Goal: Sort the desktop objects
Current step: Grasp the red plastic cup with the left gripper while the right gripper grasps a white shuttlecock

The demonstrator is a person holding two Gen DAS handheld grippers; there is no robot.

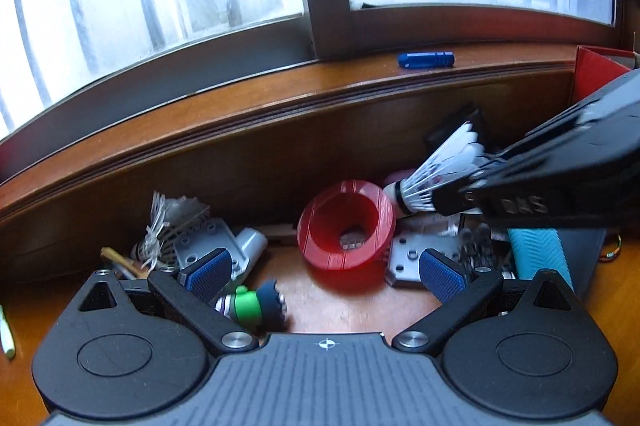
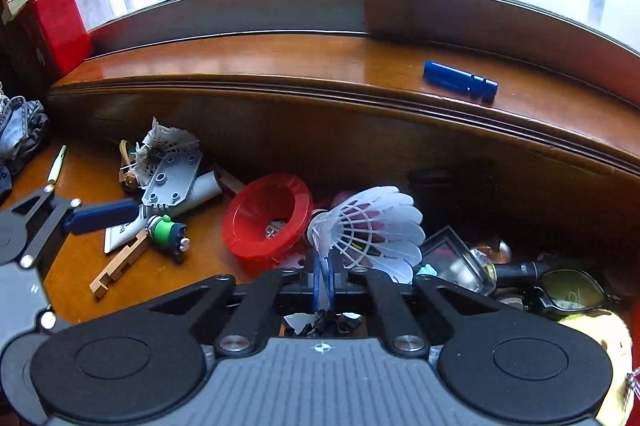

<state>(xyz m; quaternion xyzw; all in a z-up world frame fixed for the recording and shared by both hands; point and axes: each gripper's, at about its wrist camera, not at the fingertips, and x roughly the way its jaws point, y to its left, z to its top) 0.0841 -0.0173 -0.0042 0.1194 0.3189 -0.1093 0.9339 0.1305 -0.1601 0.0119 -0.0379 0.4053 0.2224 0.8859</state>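
Right wrist view: the right gripper has its pads pinched on the feather skirt of a white shuttlecock at frame centre.
Clutter crowds the desk under the sill's overhanging edge; bare wood shows lower left. The left gripper stands wide open and empty, the red ring just beyond its pads.

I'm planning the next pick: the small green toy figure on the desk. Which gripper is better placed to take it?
Left. The left gripper is open and empty, with the green toy figure just beside its left finger. The right gripper is shut on the white shuttlecock, so it is occupied.
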